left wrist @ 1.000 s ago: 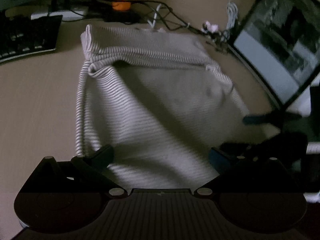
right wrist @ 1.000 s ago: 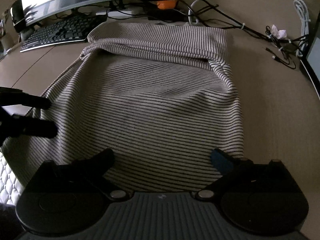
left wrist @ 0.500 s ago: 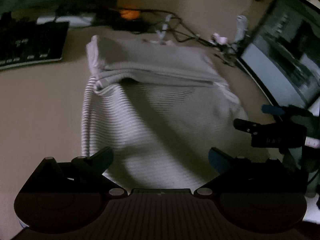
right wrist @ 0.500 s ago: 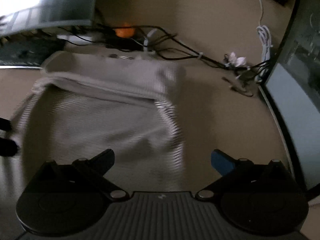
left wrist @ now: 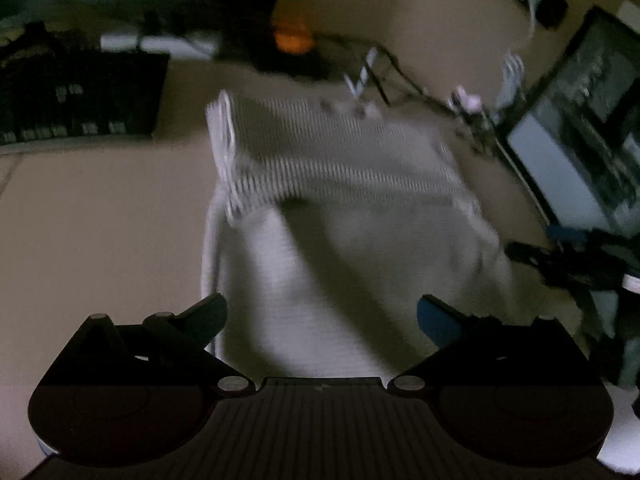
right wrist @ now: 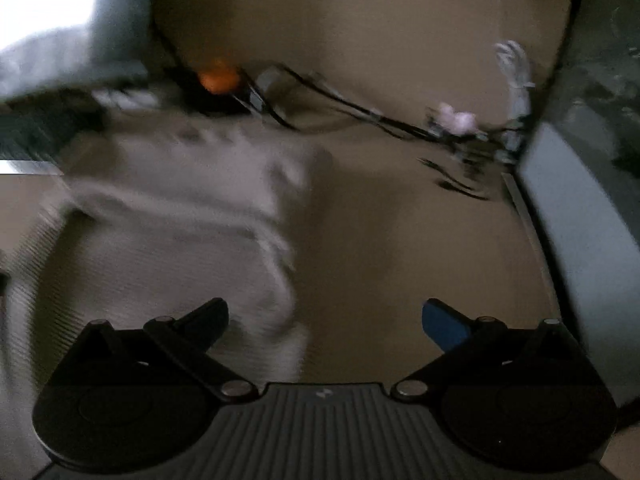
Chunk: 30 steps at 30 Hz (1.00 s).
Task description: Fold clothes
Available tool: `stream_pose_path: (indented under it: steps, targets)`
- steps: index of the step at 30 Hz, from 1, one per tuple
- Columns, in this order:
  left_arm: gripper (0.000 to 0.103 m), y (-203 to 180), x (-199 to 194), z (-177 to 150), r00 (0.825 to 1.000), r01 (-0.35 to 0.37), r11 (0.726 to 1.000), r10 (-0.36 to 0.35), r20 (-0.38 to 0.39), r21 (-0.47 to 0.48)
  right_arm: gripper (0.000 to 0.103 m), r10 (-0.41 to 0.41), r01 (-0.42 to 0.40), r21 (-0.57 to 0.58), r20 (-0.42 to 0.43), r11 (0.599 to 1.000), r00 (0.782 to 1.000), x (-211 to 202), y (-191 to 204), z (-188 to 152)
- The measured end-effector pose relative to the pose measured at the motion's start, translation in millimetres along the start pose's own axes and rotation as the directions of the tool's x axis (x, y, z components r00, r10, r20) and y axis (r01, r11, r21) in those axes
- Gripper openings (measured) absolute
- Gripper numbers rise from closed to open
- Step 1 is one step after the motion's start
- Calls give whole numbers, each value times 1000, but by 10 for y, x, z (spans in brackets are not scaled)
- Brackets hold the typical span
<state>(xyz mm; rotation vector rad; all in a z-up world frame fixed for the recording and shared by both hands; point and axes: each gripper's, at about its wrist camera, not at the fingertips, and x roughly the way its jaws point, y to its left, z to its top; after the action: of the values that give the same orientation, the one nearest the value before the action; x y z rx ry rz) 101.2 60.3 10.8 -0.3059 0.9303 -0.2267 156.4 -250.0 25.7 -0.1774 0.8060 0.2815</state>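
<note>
Right tongs (right wrist: 324,316) now farther right (gaping), shirt (right wrist: 168,240) left.

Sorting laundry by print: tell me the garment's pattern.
The garment has fine dark stripes on a pale ground, clearest in the left wrist view.

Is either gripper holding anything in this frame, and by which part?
Nothing is held. The left gripper and right gripper both have open jaws above the striped knit garment.
</note>
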Motion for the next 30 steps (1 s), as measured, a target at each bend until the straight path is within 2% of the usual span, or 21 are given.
stream_pose_path:
  steps: [3,5,7,8,9,10,12,14,16,20,22,25,28,29,30]
  targets:
    - [103,77,92,295,1000,-22,998,23,12,-55,103,141,-142,82,14,986,990,-30,-116,301]
    - [103,159,203,484,999,-37,995,38,4,-87,103,211,-208,172,2,963,978,108,-244,507]
    - [101,241,314,673,999,-53,991,53,-4,-120,82,267,-256,238,-15,937,964,290,-382,692]
    - [92,282,369,767,998,-60,989,60,-8,-136,62,280,-263,253,-32,931,959,412,-436,766]
    - [68,323,424,862,998,-68,986,67,-12,-152,58,291,-269,266,-49,926,955,535,-489,839]
    - [63,364,480,956,997,-76,983,74,-17,-168,58,287,-262,269,-59,927,956,666,-531,903]
    - [79,439,598,1038,994,-107,974,101,-38,-201,59,253,-228,260,-63,938,965,874,-597,987]
    - [87,495,693,1097,991,-130,968,122,-50,-212,66,221,-197,256,-68,946,973,1082,-668,1070]
    - [88,547,771,1136,991,-126,966,115,-64,-225,74,249,-210,325,-84,922,965,1298,-797,1123]
    - [92,585,973,1187,989,-138,963,120,-90,-232,84,300,-228,413,-120,882,946,1614,-867,1114]
    - [94,578,1062,1207,988,-140,965,122,-92,-224,84,315,-235,415,-136,879,939,1722,-813,1098]
    - [94,516,1152,1285,991,-123,972,109,-82,-200,85,367,-295,393,-121,871,922,1782,-686,1106]
    - [94,443,1224,1335,993,-114,979,106,-57,-166,71,412,-351,332,-134,876,901,1807,-484,1166]
    - [88,412,1244,1344,993,-117,982,111,-47,-147,58,416,-361,299,-142,883,898,1815,-409,1185]
    - [78,380,1263,1353,993,-119,985,115,-37,-127,50,419,-371,269,-151,889,895,1822,-340,1202]
